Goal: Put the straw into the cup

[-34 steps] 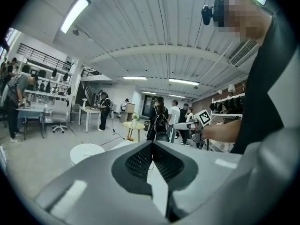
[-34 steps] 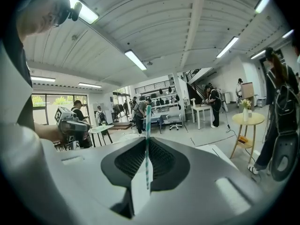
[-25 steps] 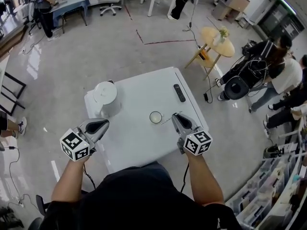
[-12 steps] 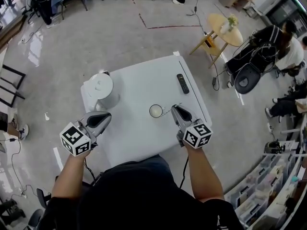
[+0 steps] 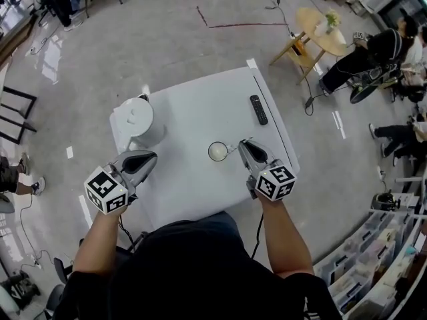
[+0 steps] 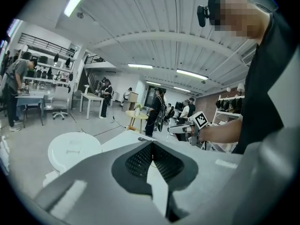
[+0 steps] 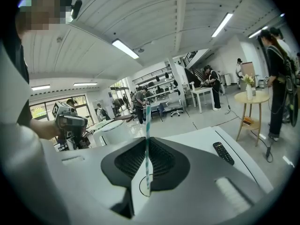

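Note:
A white cup stands near the middle of the white table. My right gripper hovers just right of the cup, shut on a thin white-and-teal striped straw. The straw stands upright between the jaws of the right gripper, its lower end over the cup's rim. My left gripper is held over the table's left front part, well apart from the cup. In its own view the left gripper is shut with nothing in it.
A white lidded kettle stands at the table's back left, also in the left gripper view. A black remote lies at the right edge. Around the table are a round wooden side table, seated people and cables.
The head view has shifted slightly. Both grippers keep nearly the same places; the right one stays beside the cup with the straw in it.

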`<state>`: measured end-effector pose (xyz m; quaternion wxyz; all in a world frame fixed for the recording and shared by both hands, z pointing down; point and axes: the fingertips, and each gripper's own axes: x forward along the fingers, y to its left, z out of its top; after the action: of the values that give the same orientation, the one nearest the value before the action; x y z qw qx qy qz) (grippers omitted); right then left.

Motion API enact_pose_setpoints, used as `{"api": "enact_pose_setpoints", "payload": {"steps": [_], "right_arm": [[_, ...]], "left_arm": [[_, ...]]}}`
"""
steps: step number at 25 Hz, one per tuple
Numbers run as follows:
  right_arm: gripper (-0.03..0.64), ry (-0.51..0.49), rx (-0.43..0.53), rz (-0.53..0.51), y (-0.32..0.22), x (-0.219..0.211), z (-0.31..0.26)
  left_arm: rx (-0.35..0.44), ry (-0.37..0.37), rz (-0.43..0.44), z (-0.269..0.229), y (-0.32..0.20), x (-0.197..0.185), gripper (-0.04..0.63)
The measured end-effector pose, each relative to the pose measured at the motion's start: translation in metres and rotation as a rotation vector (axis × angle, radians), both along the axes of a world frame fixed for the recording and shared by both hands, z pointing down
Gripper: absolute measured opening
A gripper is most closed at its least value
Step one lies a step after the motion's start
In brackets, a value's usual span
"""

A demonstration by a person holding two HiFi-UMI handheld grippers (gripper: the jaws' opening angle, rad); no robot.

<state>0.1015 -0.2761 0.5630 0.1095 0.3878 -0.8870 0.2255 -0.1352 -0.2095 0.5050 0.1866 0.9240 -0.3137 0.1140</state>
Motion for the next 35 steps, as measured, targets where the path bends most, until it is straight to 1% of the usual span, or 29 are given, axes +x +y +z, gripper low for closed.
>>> {"api": "enact_pose_setpoints", "payload": {"steps": [7,14,19,25,35], "right_arm": [[0.051,-0.007,-0.029,-0.022,-0.01,-0.009,0.017],[0.051,-0.005,-0.057,-0.025,-0.016,-0.01,0.035],[0.051,-0.004,-0.078,-0.027,-0.022,-0.011,0.048],[0.051,-0.004,-0.102,-0.033,-0.022,-0.014,0.063],[0.051,-0.008,-0.14,-0.041,-0.021,-0.016,0.086]], "left_arm": [[-0.027,-0.008,0.018,0.014,-0.009,0.008,0.002],[-0.048,-0.006,0.009,0.025,-0.017,0.006,0.002],[-0.067,-0.007,0.02,0.036,-0.022,0.009,0.002],[-0.096,-0.009,0.016,0.049,-0.024,0.007,0.002],[-0.127,-0.014,0.044,0.063,-0.028,0.019,0.002]]}}
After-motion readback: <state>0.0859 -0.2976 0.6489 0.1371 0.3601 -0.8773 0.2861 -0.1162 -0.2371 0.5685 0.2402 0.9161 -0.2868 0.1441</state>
